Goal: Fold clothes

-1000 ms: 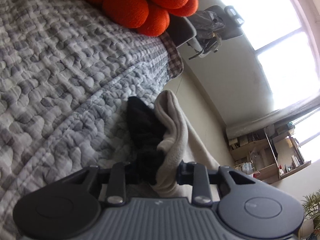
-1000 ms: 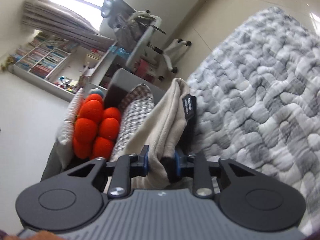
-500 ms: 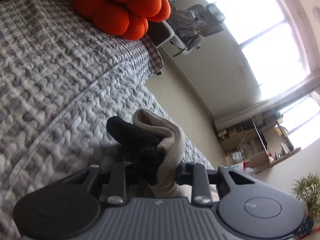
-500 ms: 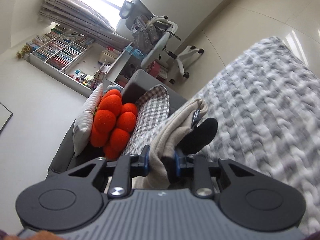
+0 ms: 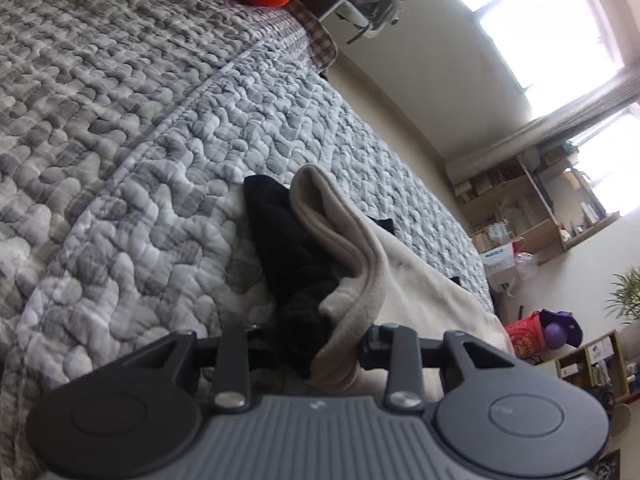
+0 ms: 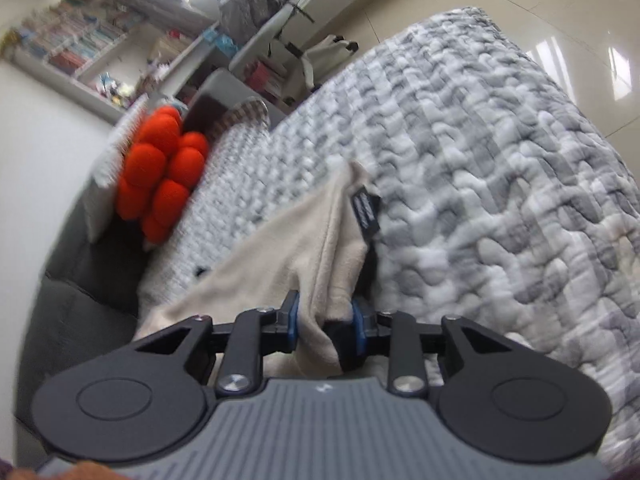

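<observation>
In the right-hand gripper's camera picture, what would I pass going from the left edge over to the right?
Dark grey sofa arm → bumpy orange cushion → beige fleece garment, pinched in the right gripper → small black label on the garment's edge → grey-and-white quilted cover.

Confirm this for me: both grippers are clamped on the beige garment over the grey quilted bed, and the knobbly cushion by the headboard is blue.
Not quite: the cushion is orange-red, not blue, as the right wrist view shows. The rest stands: the left gripper and right gripper are both shut on the beige garment, over the grey quilted bed.
</observation>
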The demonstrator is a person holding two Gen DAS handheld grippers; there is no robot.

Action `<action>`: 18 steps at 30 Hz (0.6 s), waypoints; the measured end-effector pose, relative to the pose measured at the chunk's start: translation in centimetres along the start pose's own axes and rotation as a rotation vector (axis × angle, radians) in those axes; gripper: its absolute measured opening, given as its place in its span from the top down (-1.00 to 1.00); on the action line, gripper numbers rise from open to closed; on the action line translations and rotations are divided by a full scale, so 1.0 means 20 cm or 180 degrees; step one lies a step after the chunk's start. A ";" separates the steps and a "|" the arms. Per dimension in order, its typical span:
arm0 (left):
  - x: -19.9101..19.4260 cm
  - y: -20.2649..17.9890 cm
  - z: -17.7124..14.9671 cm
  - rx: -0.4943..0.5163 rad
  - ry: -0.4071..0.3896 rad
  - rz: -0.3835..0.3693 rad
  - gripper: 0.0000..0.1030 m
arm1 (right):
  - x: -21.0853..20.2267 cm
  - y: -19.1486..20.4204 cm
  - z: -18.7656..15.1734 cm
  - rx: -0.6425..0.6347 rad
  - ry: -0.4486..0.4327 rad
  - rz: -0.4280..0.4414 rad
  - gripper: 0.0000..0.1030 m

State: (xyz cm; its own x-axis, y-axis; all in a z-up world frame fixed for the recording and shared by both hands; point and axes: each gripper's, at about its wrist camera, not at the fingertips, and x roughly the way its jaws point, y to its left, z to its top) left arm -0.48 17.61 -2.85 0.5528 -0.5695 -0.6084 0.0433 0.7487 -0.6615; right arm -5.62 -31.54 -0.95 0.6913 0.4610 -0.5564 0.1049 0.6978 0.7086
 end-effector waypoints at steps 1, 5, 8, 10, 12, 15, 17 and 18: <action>-0.02 0.01 0.01 -0.0031 -0.0029 -0.0058 0.27 | -0.01 0.00 0.00 -0.0020 -0.0021 0.0025 0.26; -0.05 0.01 0.05 -0.0057 -0.0238 -0.0194 0.13 | -0.05 0.00 0.05 -0.0078 -0.0212 0.0107 -0.14; -0.03 -0.02 0.09 0.0055 -0.0367 -0.0105 0.09 | -0.05 0.02 0.10 -0.0167 -0.0361 0.0167 -0.20; -0.01 -0.05 0.12 0.0116 -0.0417 -0.0039 0.09 | -0.03 0.04 0.12 -0.0286 -0.0469 0.0128 -0.20; 0.01 -0.08 0.13 0.0179 -0.0501 0.0026 0.09 | 0.03 0.07 0.13 -0.0403 -0.0541 0.0069 -0.20; 0.05 -0.13 0.15 0.0389 -0.0632 0.0295 0.09 | 0.12 0.09 0.14 -0.0523 -0.0563 -0.0026 -0.19; 0.09 -0.14 0.15 0.0569 -0.0658 0.0508 0.10 | 0.16 0.09 0.13 -0.0563 -0.0580 -0.0120 -0.05; 0.11 -0.15 0.16 0.0660 -0.0671 0.0614 0.17 | 0.16 0.09 0.12 -0.0611 -0.0623 -0.0159 0.09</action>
State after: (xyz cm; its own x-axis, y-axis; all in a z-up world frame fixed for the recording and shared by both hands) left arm 3.26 15.09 -0.86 0.7261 -0.3443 -0.5952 0.0773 0.9010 -0.4269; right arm -1.42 -30.06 -0.36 0.8156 0.3216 -0.4810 0.0180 0.8167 0.5767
